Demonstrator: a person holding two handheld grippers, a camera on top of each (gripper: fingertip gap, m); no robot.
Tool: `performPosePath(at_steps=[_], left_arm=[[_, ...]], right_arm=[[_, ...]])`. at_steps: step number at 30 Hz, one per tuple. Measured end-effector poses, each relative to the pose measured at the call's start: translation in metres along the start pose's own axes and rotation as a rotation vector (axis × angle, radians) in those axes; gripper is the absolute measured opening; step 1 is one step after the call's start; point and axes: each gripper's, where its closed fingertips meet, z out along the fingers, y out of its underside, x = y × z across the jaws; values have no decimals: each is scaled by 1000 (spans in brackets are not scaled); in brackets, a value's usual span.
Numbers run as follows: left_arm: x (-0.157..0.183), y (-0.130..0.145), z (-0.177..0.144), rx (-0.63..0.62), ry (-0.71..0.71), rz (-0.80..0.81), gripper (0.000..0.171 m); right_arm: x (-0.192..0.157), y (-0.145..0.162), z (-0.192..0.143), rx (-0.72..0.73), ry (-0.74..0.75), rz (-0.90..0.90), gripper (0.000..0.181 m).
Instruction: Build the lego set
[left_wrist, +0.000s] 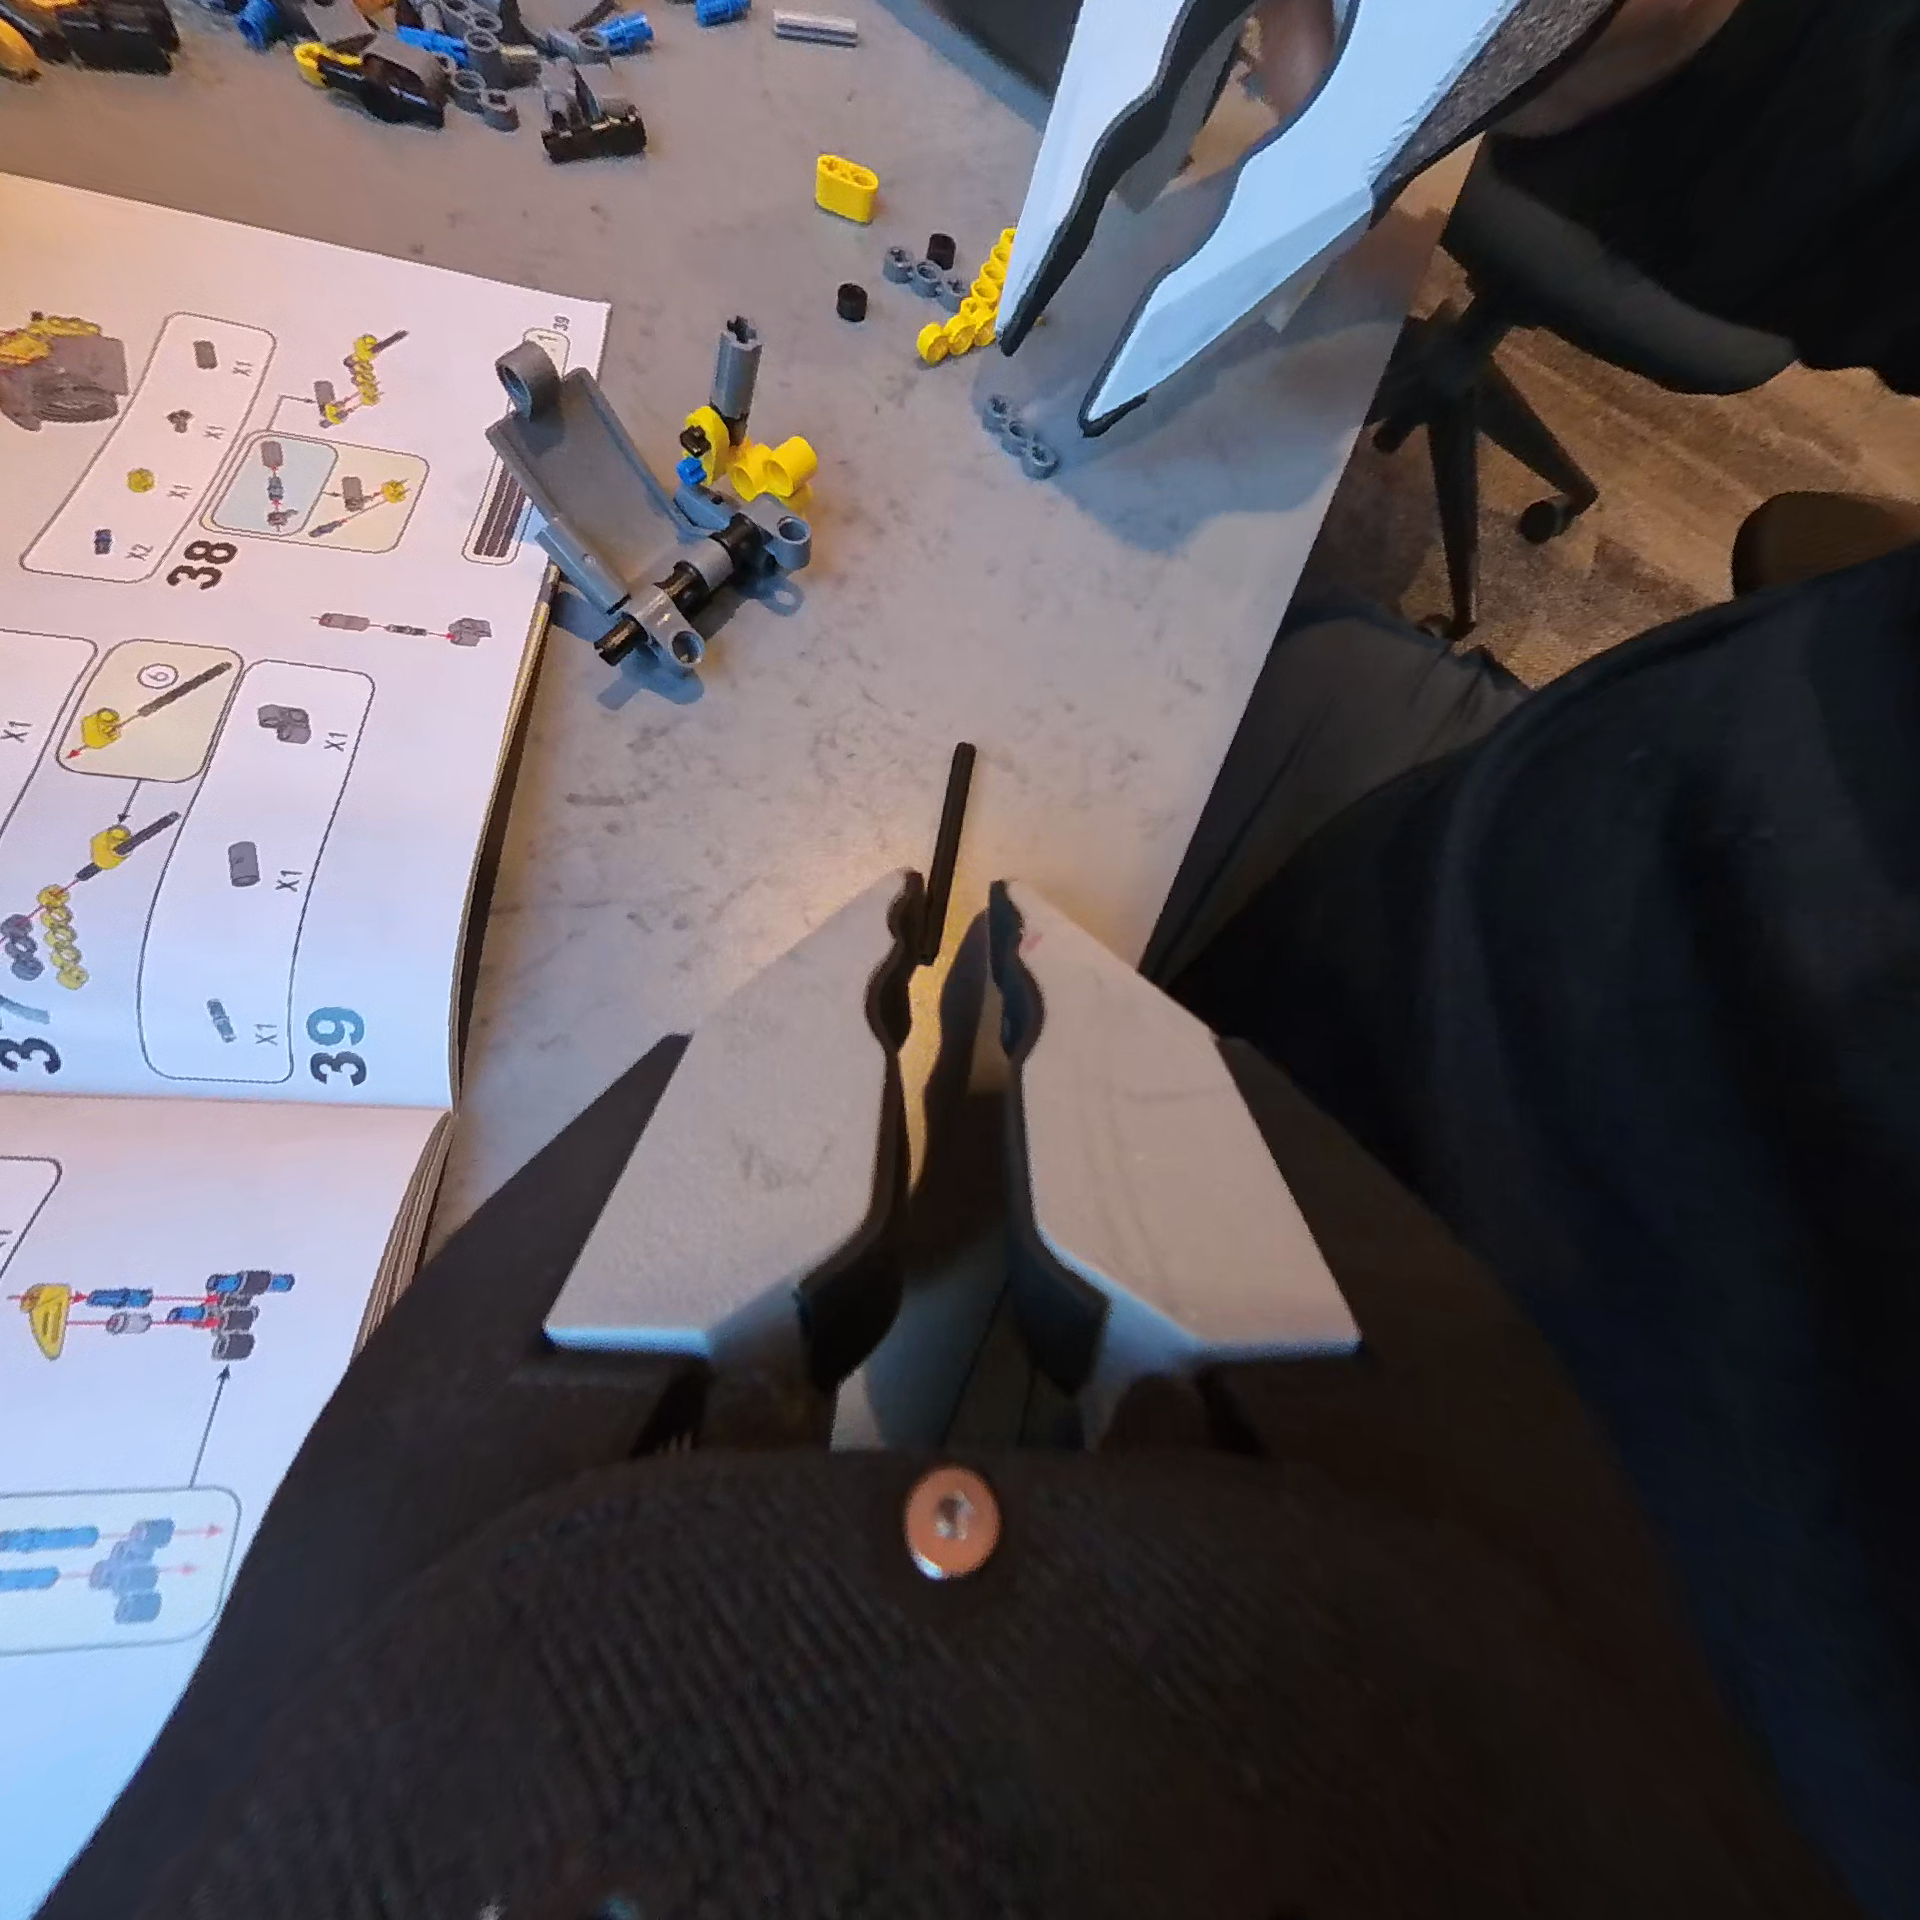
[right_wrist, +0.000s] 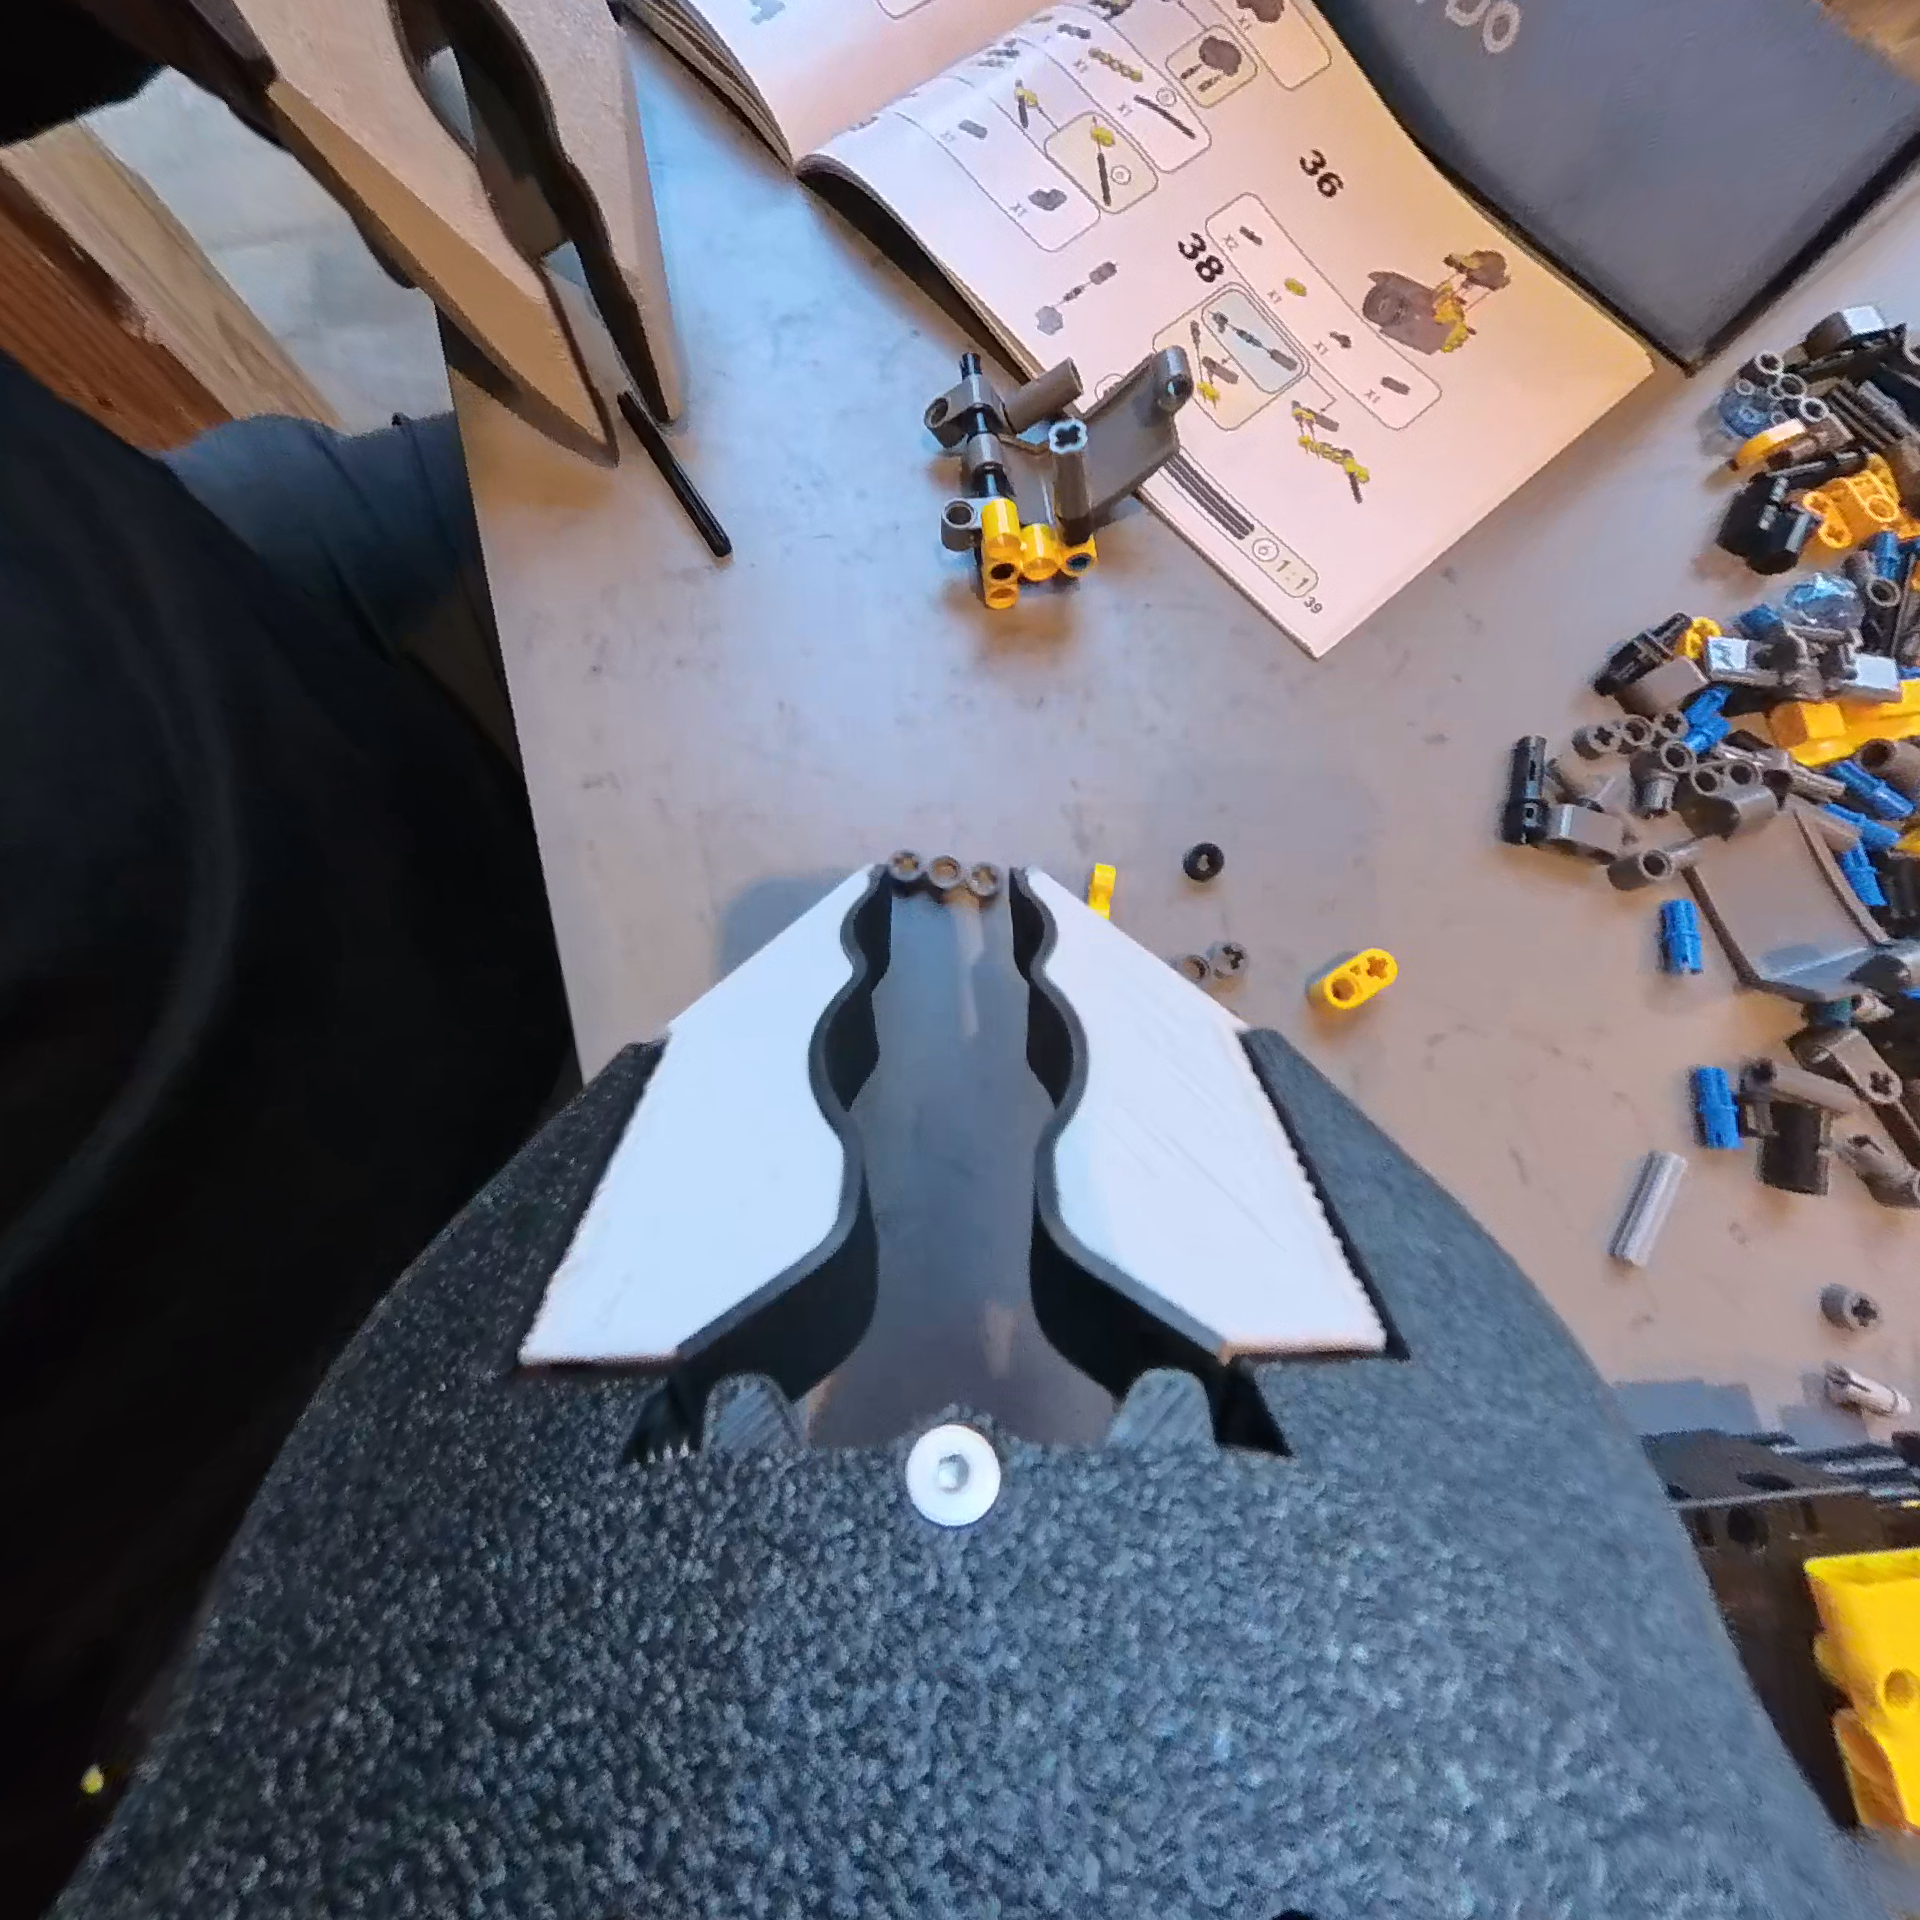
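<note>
- Between the left gripper's tips, a thin black axle juts forward over the grey table; whether it is pinched I cannot tell.
- Right gripper, jaws apart, brackets three small grey bushes.
- Farther off: grey-and-yellow assembly beside an open instruction booklet.

The partial assembly lies on the bench, touching the instruction booklet corner; loose parts pile to its right.
</note>
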Motion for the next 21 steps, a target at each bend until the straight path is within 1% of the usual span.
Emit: performPosePath(at_steps=[3, 5, 10, 13, 17, 21], left_arm=[[-2, 2, 1, -27, -14, 12, 2], [0, 2, 2, -35, 5, -5, 2], [0, -1, 1, -11, 35, -82, 2], [3, -4, 5, 2, 52, -99, 2], [15, -14, 19, 19, 66, -55, 1], [26, -25, 33, 5, 85, 17, 1]], right_arm=[[1, 2, -1, -5, 3, -5, 23], [2, 3, -2, -5, 7, -11, 23], [1, 8, -8, 11, 17, 6, 23], [-1, 14, -9, 10, 18, 31, 23], [-5, 10, -12, 49, 29, 40, 23], [-16, 2, -13, 88, -7, 45, 22]])
